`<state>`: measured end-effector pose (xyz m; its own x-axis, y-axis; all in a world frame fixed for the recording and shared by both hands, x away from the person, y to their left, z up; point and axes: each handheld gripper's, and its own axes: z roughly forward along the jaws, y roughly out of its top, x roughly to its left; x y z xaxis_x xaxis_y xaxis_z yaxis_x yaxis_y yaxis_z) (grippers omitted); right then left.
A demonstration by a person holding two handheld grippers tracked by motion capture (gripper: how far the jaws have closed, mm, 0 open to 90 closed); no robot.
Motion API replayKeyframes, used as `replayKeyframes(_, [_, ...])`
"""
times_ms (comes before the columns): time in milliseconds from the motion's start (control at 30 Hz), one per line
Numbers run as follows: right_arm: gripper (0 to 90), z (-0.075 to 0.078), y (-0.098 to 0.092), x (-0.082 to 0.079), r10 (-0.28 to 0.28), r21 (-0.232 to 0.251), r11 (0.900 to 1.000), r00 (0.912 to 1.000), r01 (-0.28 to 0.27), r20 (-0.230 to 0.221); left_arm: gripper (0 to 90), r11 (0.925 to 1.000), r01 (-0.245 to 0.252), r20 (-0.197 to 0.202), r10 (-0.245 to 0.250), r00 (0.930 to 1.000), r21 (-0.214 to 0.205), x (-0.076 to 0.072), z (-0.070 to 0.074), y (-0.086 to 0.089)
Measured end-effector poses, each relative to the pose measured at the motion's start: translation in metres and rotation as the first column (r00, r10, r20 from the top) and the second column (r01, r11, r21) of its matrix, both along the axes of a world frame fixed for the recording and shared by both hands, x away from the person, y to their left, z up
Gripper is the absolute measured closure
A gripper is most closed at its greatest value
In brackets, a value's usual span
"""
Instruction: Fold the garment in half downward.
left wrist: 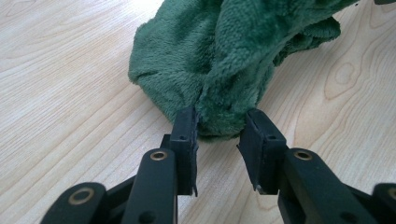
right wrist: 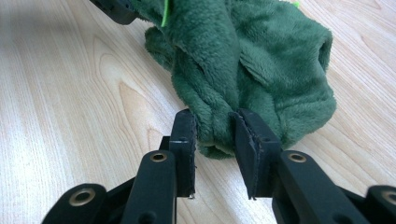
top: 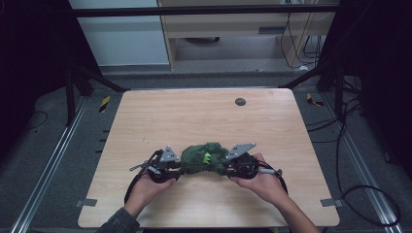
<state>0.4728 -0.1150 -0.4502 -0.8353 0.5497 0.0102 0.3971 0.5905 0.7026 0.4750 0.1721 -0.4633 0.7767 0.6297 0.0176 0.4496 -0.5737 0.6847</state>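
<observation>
We have the green fleece cloth (top: 204,158) bunched between our two grippers near the front middle of the surface (top: 204,116), and the step in hand looks like spreading or folding it. To do that well, we should keep both pinches firm on the edges, lift a little so the pile clears the wood, and draw the hands apart evenly so the fabric opens without slipping out.

The left gripper (left wrist: 219,128) has its jaws narrowed onto a fold at the cloth's left end. The right gripper (right wrist: 215,128) likewise has its jaws pressed on a thick fold at the right end.

The cloth is dark green, plush and crumpled into a soft heap, with a small bright green tag (top: 206,157) showing on top.
</observation>
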Motion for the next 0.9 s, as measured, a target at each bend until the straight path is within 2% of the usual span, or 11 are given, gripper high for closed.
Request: replayKeyframes(900, [67.3,-0.0035,-0.0041,-0.0026,-0.004,0.005,1.0,1.0,0.004,-0.008,66.6,1.0,0.001,0.001,-0.001,1.0,-0.003,-0.0012,-0.001,-0.0005])
